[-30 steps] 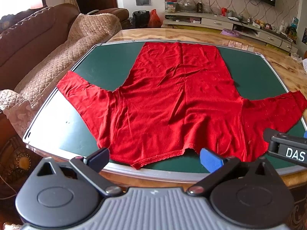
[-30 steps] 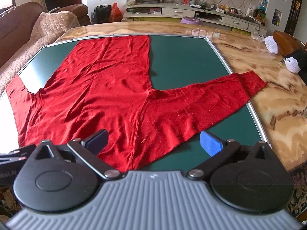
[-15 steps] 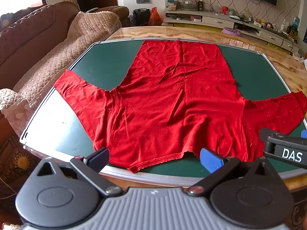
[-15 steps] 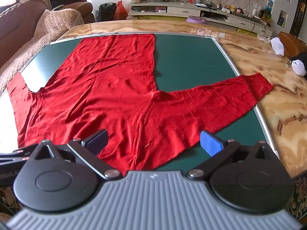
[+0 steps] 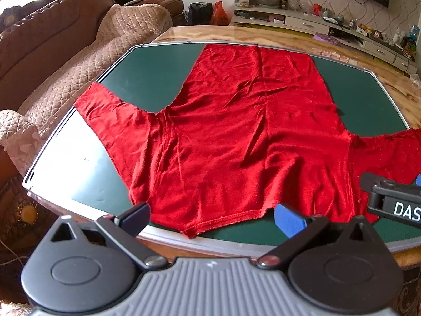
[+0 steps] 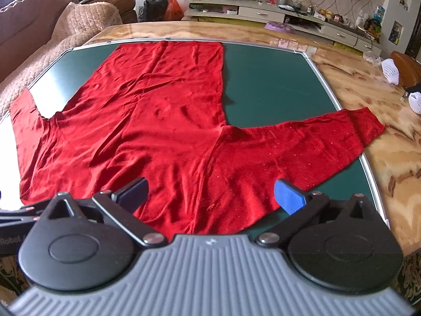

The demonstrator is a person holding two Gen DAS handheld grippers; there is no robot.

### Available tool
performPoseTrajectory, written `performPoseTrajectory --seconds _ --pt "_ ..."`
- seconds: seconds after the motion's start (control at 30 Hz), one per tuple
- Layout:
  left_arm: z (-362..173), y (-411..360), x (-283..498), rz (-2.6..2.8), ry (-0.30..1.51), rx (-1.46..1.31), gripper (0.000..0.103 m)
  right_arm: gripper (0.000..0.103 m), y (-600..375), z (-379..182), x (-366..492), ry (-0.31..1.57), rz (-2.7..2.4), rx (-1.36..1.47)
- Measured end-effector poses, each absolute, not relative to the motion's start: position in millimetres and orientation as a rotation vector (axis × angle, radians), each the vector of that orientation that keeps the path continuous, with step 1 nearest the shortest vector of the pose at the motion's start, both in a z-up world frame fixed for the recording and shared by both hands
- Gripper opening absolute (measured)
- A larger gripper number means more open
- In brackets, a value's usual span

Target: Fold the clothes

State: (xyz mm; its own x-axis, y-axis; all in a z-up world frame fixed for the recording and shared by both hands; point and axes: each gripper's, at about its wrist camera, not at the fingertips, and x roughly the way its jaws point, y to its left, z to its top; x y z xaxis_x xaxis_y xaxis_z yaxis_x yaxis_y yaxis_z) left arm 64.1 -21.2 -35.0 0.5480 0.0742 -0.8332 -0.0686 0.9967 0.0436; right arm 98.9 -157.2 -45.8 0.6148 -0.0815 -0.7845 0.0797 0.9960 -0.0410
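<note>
Red long-sleeved top [image 5: 236, 142] flat, unfolded, sleeves spread, wrinkled.

In the left wrist view the red shirt's [image 5: 236, 142] sleeve at right is cut off by the frame edge, partly covered by the right gripper's [image 5: 418, 197] black body. In the right wrist view the shirt's near hem is hidden behind the gripper housing at the bottom.
</note>
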Motion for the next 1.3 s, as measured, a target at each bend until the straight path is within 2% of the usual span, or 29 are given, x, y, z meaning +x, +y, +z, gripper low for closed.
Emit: performPoseTrajectory --seconds 0.8,1.3 --pt "-41.3 7.6 72.8 0.125 0.992 -0.022 0.103 0.103 -114.4 -34.8 114.5 0.882 -0.015 -0.070" --pt "-52.6 27.0 83.5 0.121 1.011 -0.051 0.103 0.103 -90.3 -48.4 128.9 0.911 -0.039 -0.128"
